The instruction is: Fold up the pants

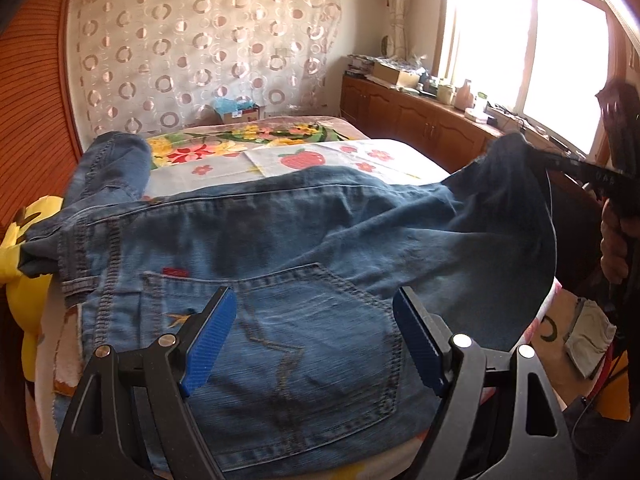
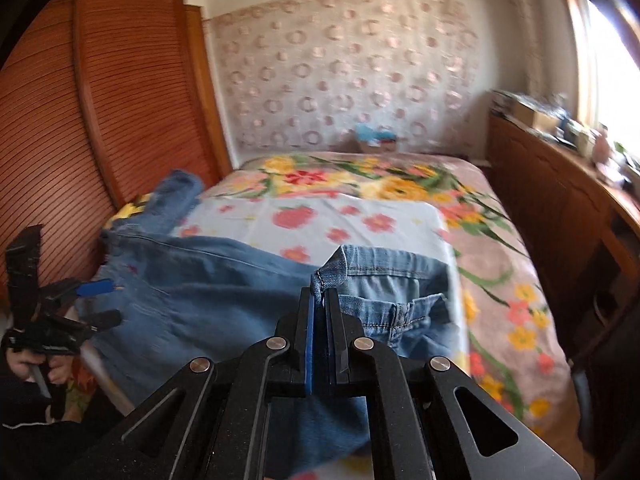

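Jeans spread across bed, one corner lifted.

The jeans (image 1: 280, 248) lie on the flowered bedspread (image 2: 500, 240); the left gripper (image 1: 312, 332) hovers over the back pocket (image 1: 304, 320) with jaws wide apart, while the right gripper (image 2: 319, 308) is clamped on a hem corner raised just ahead of it.

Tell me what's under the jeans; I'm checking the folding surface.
Under the jeans lie a strawberry-print sheet and a floral blanket on the bed; what lies directly beneath the denim is covered.
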`<state>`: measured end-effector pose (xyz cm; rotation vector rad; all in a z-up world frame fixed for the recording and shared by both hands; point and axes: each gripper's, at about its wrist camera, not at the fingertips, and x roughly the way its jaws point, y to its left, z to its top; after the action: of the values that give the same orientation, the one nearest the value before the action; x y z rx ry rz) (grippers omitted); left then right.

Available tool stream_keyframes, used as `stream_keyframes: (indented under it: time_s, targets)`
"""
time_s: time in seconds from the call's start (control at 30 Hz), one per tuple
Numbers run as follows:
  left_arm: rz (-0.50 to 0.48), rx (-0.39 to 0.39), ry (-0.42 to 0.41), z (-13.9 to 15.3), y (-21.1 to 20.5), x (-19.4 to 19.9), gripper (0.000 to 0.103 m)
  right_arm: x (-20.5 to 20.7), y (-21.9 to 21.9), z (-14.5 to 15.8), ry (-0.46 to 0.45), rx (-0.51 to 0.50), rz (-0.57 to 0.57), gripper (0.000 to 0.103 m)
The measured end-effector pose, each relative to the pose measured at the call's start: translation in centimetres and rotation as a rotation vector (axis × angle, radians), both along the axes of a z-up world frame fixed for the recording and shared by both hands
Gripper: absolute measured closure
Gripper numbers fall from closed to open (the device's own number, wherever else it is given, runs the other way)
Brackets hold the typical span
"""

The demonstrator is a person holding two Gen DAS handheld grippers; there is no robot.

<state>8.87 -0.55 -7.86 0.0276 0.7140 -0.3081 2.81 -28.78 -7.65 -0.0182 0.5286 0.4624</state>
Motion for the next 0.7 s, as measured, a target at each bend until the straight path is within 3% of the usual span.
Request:
stream_keyframes:
  time_s: [0.13,0.23,0.37,0.7]
  targets:
    - [0.032,-0.015,0.003,-0.1,1.5,-0.2,0.022,0.1,4.5,1.4,0.01,0.036,0.158,0.098]
    - [0.043,-0.023,0.007,-0.3,2.1,-0.2,0.022,0.4,6.1,1.5,0.017,0.013,0.189,0.095]
    - [0.039,-0.021,0.01,-0.5,2.0,0.0,0.022,1.0,4.9,1.3,0.007,0.013,0.138,0.069]
    - [-0.053,-0.009,0.005,0.2,-1.6,1.7,0.022,1.2,2.3,-2.6,0.065,-0.026,-0.044,0.068]
